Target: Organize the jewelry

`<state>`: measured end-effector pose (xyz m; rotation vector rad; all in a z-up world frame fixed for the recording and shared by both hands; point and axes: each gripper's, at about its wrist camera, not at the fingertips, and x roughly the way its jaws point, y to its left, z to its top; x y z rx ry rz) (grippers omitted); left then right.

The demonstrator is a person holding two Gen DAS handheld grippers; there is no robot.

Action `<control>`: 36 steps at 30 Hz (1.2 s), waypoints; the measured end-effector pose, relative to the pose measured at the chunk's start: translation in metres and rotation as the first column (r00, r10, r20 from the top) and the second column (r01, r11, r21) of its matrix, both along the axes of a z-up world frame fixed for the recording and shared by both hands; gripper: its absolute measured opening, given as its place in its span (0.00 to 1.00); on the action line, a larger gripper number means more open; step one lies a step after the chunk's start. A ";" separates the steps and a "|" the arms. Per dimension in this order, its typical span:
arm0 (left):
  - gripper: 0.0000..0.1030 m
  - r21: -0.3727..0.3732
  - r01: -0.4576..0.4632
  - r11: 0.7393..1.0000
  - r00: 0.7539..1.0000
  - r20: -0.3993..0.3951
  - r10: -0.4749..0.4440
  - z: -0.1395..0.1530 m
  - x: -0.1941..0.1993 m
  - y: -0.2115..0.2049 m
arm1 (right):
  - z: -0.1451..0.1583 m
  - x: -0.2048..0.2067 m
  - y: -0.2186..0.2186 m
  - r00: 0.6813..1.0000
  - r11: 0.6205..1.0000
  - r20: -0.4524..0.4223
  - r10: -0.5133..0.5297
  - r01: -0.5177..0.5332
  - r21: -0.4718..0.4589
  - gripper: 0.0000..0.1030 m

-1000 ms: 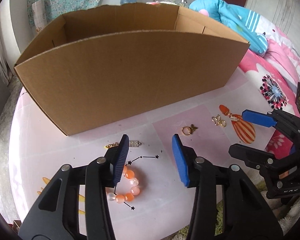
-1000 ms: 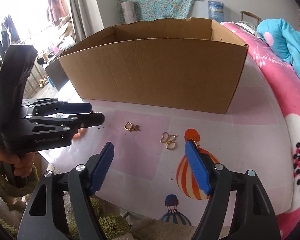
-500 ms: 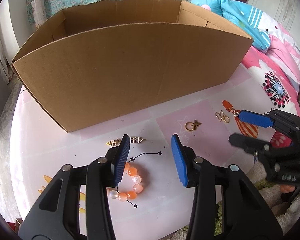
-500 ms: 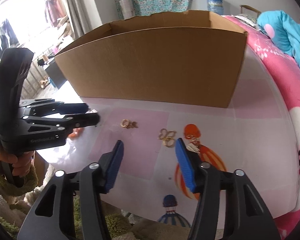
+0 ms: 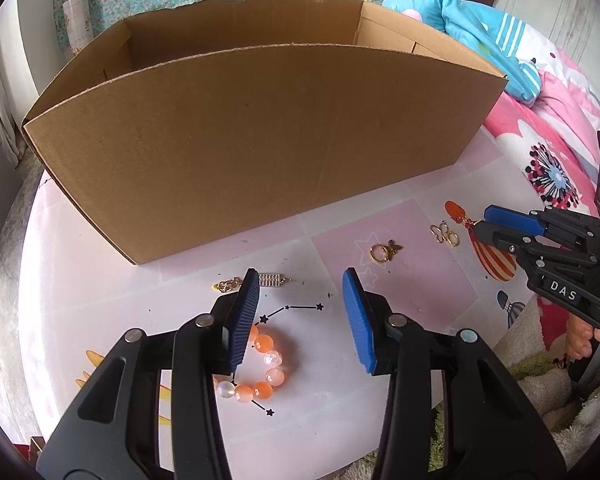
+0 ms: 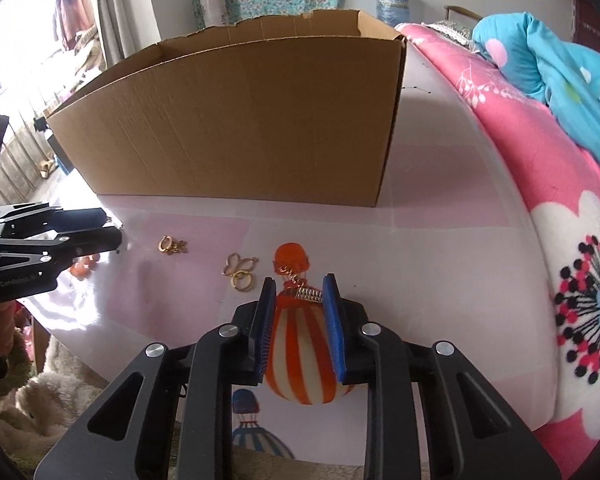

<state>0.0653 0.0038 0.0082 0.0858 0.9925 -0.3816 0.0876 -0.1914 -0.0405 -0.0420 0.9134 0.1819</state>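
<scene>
Jewelry lies scattered on the pink tabletop (image 5: 380, 432) before a cardboard box (image 5: 260, 152) whose inside is hidden: an orange bead bracelet (image 5: 266, 364) at left, a gold ring charm (image 5: 383, 251), a gold butterfly clasp (image 6: 241, 270), then a small gold chain charm (image 6: 305, 287). The left hand-held gripper (image 5: 302, 320) hangs half open above the bracelet. The right hand-held gripper (image 6: 298, 328) tilts downward, jaws closing around the chain charm, which touches the right pad.
</scene>
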 end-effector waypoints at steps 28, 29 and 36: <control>0.33 0.034 -0.029 0.999 1.000 -0.007 0.029 -0.006 0.014 -0.002 | 0.008 -0.004 -0.006 0.999 0.996 0.025 -0.026 0.023 0.086 0.24; 0.31 0.036 -0.028 0.999 1.000 -0.008 0.028 -0.006 0.014 -0.002 | 0.008 -0.003 -0.006 0.999 0.996 0.026 -0.027 0.025 0.089 0.24; 0.26 0.012 0.001 1.000 1.000 -0.014 -0.001 -0.007 0.010 -0.009 | 0.008 -0.003 -0.007 0.999 0.994 0.030 -0.030 0.027 0.102 0.24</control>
